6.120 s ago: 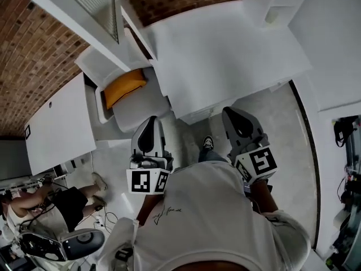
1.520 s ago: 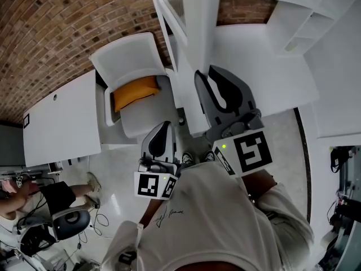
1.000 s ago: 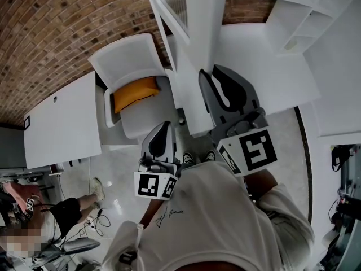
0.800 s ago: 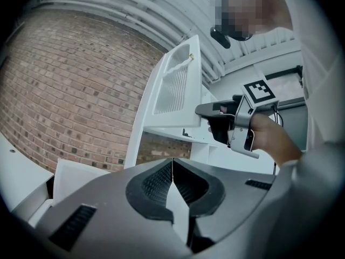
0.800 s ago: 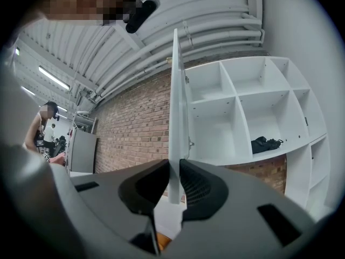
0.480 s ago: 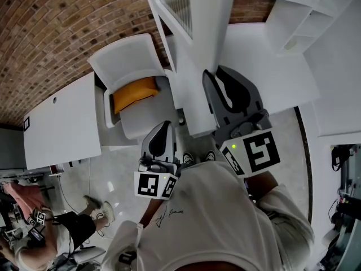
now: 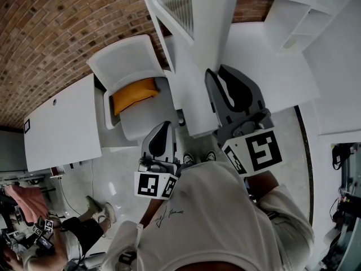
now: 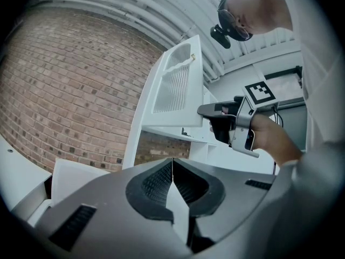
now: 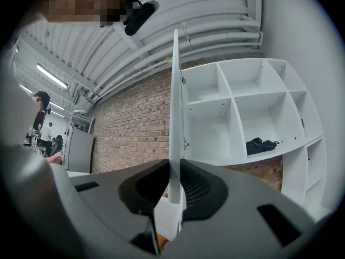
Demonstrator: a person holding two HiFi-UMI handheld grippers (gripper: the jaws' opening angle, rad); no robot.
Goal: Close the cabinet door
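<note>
Cabinet door [image 9: 175, 112], upright, edge-on, clamped in right gripper [image 9: 172, 165].

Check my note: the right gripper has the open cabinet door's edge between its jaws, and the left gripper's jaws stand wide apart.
Not quite: the left gripper view shows the left gripper with jaws together, nothing between. The right gripper does have the open cabinet door by its edge, between its jaws.
</note>
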